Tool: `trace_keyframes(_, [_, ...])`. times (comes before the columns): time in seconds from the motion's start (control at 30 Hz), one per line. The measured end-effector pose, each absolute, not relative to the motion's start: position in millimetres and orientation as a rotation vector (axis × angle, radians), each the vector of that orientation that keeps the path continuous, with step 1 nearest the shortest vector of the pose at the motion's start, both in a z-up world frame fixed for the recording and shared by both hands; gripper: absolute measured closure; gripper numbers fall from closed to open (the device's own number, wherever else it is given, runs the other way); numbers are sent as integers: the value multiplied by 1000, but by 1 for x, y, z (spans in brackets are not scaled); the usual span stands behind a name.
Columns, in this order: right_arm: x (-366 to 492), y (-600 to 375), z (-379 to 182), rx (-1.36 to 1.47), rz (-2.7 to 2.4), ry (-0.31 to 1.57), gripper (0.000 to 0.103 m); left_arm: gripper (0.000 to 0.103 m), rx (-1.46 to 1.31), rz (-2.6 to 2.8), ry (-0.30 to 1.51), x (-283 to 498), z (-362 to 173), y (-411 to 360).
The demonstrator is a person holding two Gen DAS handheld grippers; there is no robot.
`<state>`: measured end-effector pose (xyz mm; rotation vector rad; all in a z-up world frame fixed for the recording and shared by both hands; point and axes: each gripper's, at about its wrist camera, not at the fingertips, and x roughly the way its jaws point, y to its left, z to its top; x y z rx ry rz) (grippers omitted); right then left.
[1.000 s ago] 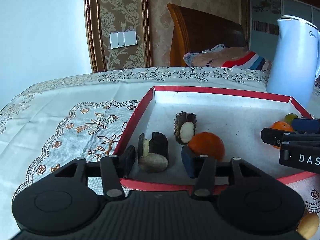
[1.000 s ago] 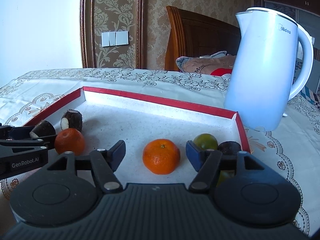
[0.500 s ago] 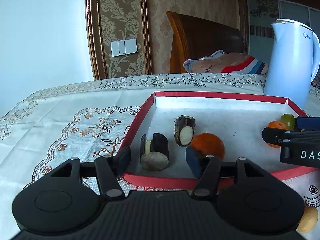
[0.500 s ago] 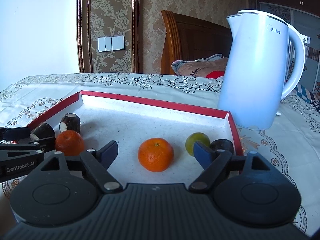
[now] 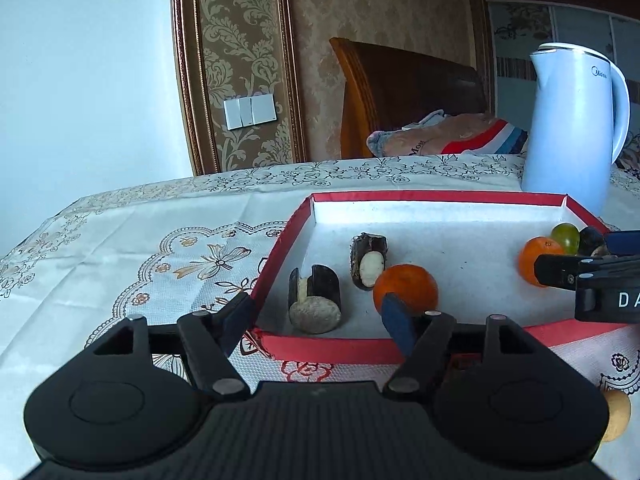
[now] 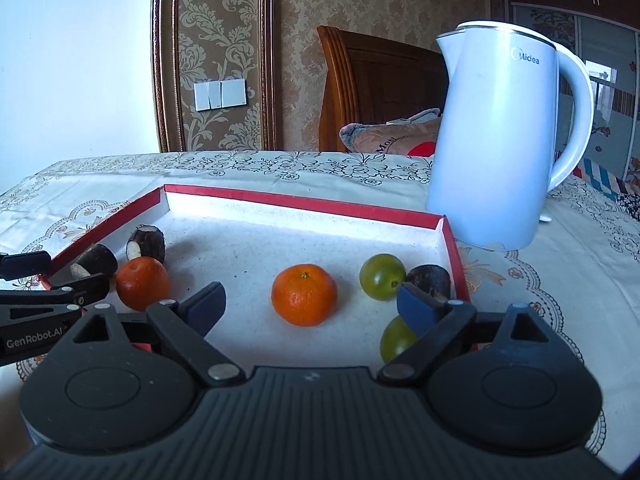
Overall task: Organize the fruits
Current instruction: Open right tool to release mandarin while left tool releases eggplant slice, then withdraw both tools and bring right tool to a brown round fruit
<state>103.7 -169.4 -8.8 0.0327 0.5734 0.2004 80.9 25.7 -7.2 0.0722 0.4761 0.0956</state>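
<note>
A red-rimmed tray holds two dark cut pieces, two oranges, green fruits and a dark piece. My left gripper is open and empty at the tray's near edge, facing one dark piece and an orange. My right gripper is open and empty, with the middle orange between its fingers' line, further in.
A white kettle stands behind the tray's far right corner. A patterned tablecloth covers the table. A small tan round fruit lies outside the tray at the near right. A wooden chair stands behind.
Both grippers have drawn back and up from the tray, so more of the tray and table shows. Both stay open and empty. The fruits have not moved.
</note>
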Motion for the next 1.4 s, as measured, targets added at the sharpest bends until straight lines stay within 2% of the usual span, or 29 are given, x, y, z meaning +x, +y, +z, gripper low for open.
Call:
trace_keyframes(0.77, [49,-210,-6,146,251,591,6,31,-86,74,449,41,6,48])
trace_keyframes(0.97, [28,-236,-1,186,230,540,6,31,-118,90,434,34,10,61])
trace_keyframes(1.1, [13,-264,1,229,200,509,6,24,-165,92,417,26,14,71])
trace_keyframes(1.4, [-1,-293,-17,213,213,572,6,24,-125,71,425,27,13,62])
